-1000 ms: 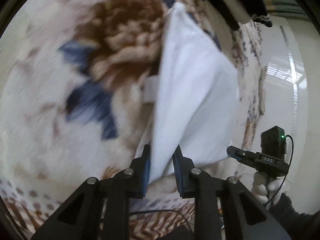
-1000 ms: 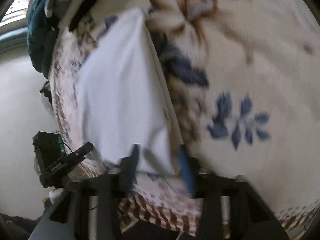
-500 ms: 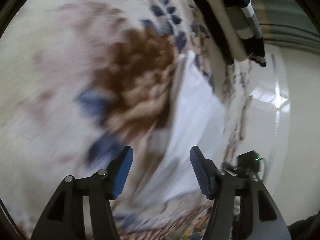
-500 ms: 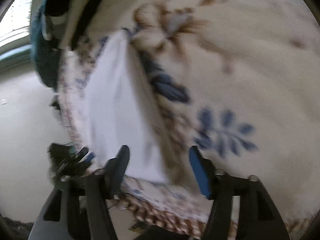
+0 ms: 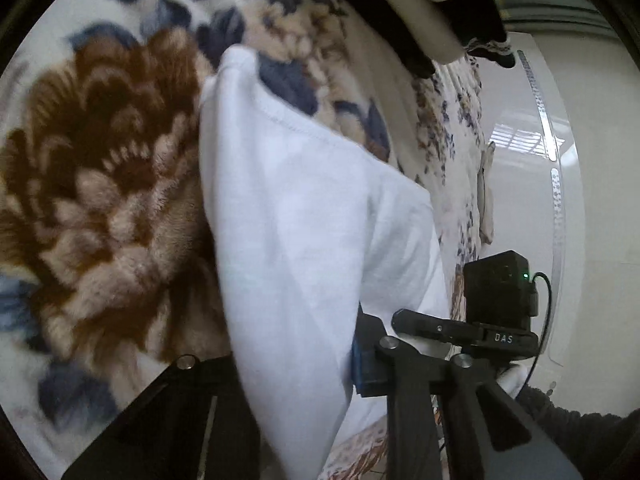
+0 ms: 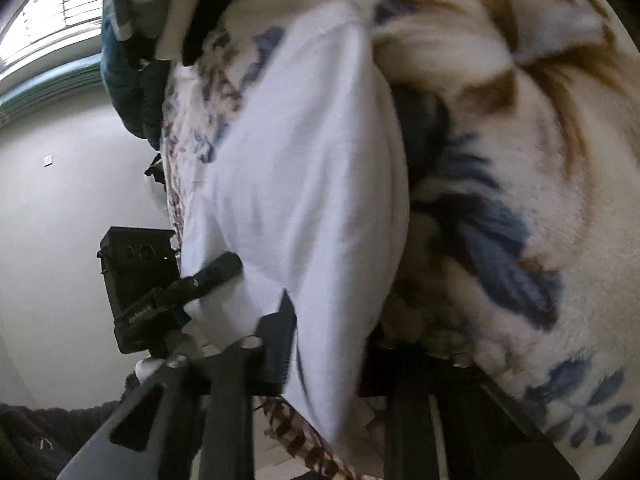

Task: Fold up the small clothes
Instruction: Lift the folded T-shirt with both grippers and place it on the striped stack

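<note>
Both grippers are clamped on the near edge of the white cotton garment (image 5: 296, 216): left gripper (image 5: 296, 368) and right gripper (image 6: 332, 356), jaws closed tight on the fabric. The garment drapes over the fuzzy cream blanket with brown and blue flowers (image 5: 100, 168). Past the blanket's edge there's glossy pale floor (image 5: 520, 184), plus dark folded clothes (image 6: 132, 60) at the far end.

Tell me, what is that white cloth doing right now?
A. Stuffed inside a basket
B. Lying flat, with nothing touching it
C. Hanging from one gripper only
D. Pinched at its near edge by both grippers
D: the white cloth runs down between the fingers of the left gripper, and in the right wrist view its near edge sits in the right gripper over the floral blanket.
</note>
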A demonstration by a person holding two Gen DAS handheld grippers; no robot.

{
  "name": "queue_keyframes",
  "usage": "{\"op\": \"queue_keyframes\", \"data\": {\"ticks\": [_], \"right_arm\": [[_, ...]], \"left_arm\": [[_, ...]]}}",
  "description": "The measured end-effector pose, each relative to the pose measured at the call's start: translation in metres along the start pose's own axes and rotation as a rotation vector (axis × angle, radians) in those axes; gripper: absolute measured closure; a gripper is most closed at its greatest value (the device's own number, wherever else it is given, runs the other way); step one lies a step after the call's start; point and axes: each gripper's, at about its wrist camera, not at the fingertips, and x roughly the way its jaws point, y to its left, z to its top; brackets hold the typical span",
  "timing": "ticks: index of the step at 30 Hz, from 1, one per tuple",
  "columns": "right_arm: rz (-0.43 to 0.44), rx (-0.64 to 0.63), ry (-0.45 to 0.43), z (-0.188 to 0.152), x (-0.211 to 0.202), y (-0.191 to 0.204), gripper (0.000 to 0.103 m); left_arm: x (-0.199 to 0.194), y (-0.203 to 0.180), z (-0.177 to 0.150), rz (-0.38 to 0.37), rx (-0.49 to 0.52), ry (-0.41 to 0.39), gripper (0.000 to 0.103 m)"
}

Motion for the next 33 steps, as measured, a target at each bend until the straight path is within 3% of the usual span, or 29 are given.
{"op": "queue_keyframes", "data": {"ticks": [9, 14, 21, 26, 30, 33], "right_arm": [[0.010, -0.082, -0.069, -0.009, -0.059, 0.079, 0.091], [0.015, -0.148, -0.137, 0.019, -0.107, 0.150, 0.091], [-0.002, -0.249, -0.290, 0.138, -0.158, 0.243, 0.091], [-0.028, -0.269, -0.362, 0.244, -0.155, 0.277, 0.091], [-0.085, -0.242, -0.350, 0.318, -0.132, 0.272, 0.091], [-0.154, -0.238, -0.315, 0.345, -0.115, 0.264, 0.091]], "left_arm": [[-0.066, -0.070, 0.027, -0.020, 0.042, -0.045, 0.087], [-0.110, -0.128, 0.092, -0.049, 0.110, -0.111, 0.087], [-0.135, -0.184, 0.239, -0.067, 0.217, -0.238, 0.087], [-0.110, -0.175, 0.336, -0.045, 0.248, -0.262, 0.087], [-0.079, -0.147, 0.379, -0.010, 0.216, -0.205, 0.087], [-0.060, -0.136, 0.387, 0.033, 0.211, -0.169, 0.083]]}}
